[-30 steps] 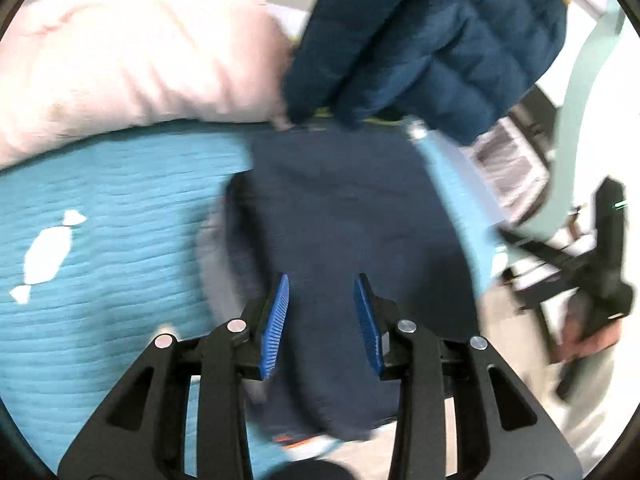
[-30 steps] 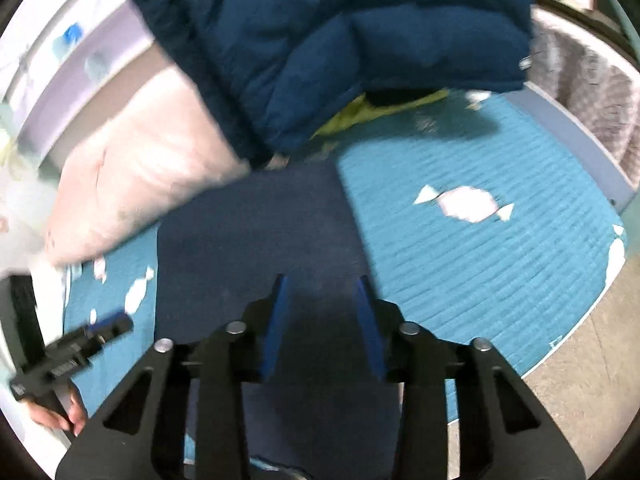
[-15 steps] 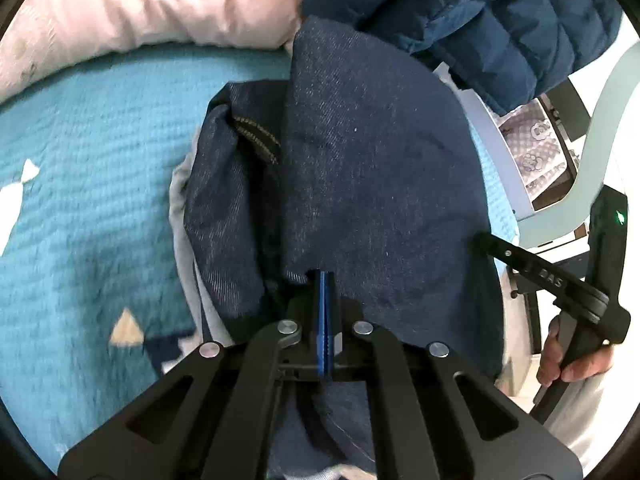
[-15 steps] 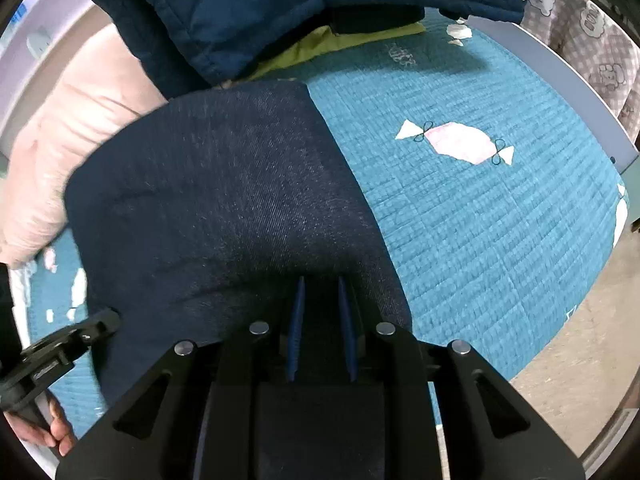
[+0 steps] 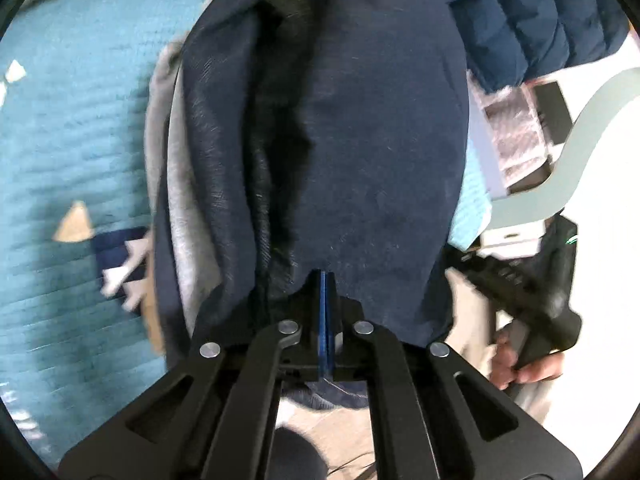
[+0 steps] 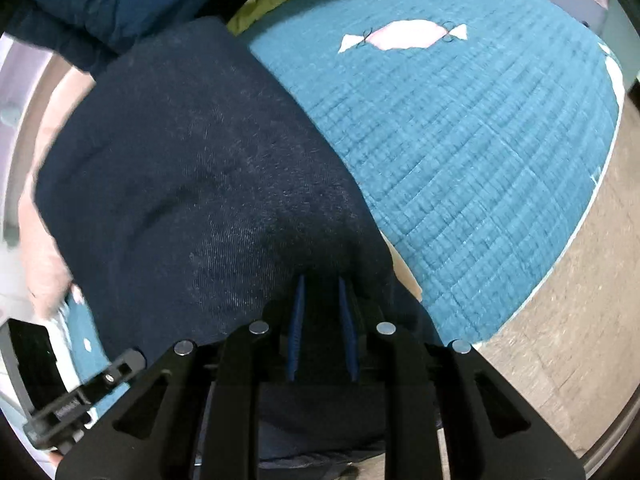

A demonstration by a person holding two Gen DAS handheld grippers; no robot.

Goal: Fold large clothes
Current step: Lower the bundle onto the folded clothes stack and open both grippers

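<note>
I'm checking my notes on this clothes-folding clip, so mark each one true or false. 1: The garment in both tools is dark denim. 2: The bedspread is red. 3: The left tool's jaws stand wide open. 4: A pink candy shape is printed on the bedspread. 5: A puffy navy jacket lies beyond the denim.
1. True: both the left tool and right tool pinch the dark denim garment.
2. False: the bedspread is teal.
3. False: its jaws are shut on the denim.
4. True: candy shape.
5. True: navy jacket.
</note>
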